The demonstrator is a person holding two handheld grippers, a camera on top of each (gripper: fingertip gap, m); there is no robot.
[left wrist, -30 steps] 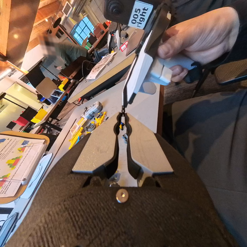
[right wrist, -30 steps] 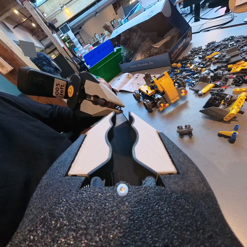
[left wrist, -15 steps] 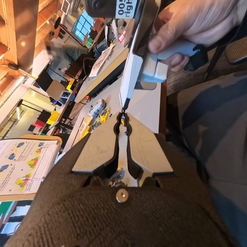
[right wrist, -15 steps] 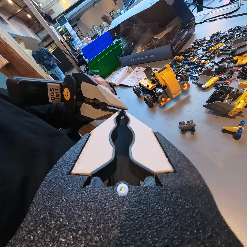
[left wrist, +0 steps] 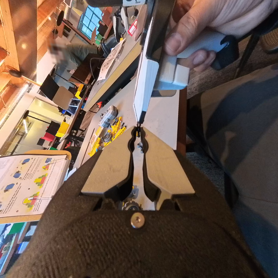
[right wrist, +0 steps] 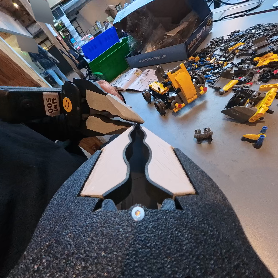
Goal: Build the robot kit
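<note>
**Q:** Tools first: where are they, and what do they grip?

**A:** Both meet tip to tip in the air, just off the near edge of the grey bench (right wrist: 225, 173). The left tool (left wrist: 138, 132) is clenched on a tiny dark pin (left wrist: 137, 133) with a speck of yellow on it, right at its fingertips. The right tool (right wrist: 137, 127) comes in across it, and its tips are pinched together on that same small piece. What kind of piece it is, I cannot tell; it is too small.

**Q:** Why hold it between the two, off the bench?

**A:** My reading is that a piece this small needs a grip at each end to be steadied or passed across. A hand (left wrist: 210, 22) wraps the right tool's pale handle; it shows only in the left wrist view.

**Q:** What lies about them?

**A:** On the bench sits a yellow and black toy vehicle (right wrist: 176, 91), part built. Behind it lie an open instruction booklet (right wrist: 135, 81) and a dark cardboard box (right wrist: 165, 33). To the right are a grey and yellow scoop assembly (right wrist: 248, 106), a small dark grey connector (right wrist: 203, 135), a yellow and blue piece (right wrist: 254, 137), and a spread of loose parts (right wrist: 240, 49).
</note>
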